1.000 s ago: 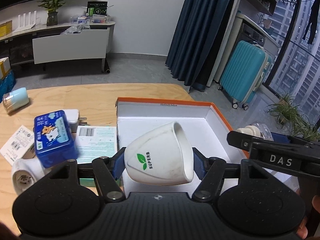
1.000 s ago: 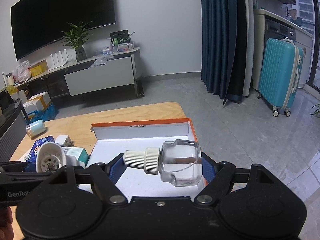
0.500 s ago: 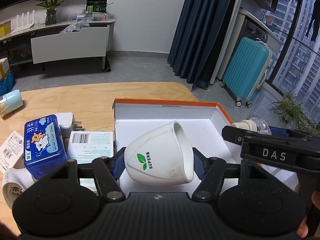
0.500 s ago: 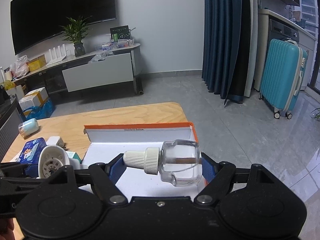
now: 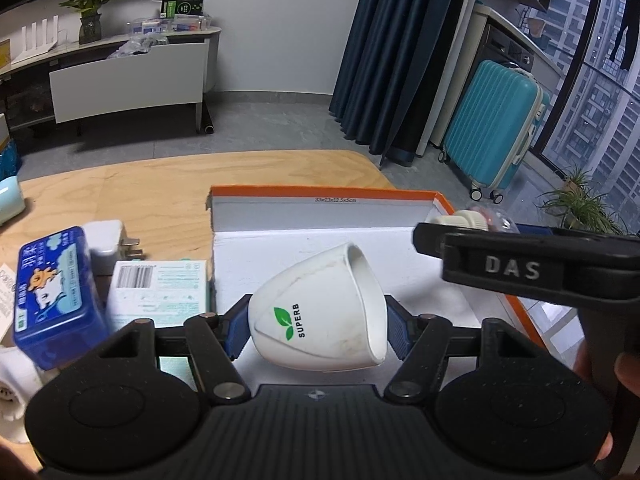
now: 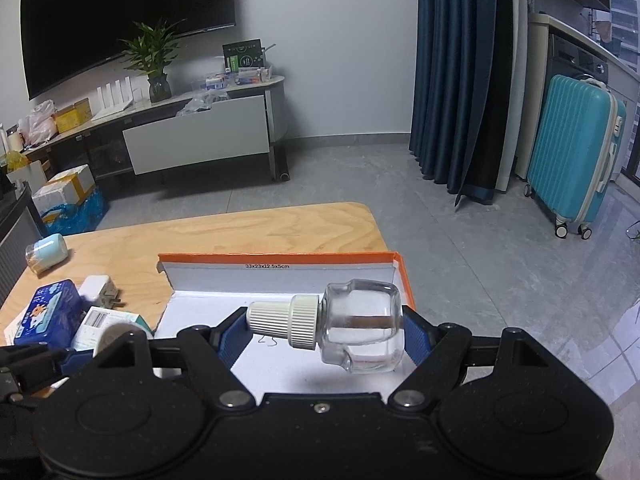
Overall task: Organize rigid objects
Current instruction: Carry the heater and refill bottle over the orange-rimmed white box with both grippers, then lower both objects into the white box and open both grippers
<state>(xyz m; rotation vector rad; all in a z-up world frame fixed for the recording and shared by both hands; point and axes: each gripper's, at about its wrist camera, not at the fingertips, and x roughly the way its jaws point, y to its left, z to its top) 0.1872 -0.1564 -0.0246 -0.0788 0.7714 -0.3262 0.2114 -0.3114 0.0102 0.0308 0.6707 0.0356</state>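
While our left gripper clamped the white cup and our right gripper clamped the glass bottle, both hung over the orange-edged box; we judged lowering and releasing came next.

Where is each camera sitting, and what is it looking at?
Left wrist: sits on the left gripper, looking past the white cup it holds into the orange box; the right gripper crosses at right.
Right wrist: sits on the right gripper, looking past its clear bottle.
Both share the box, wooden table and blue tin.
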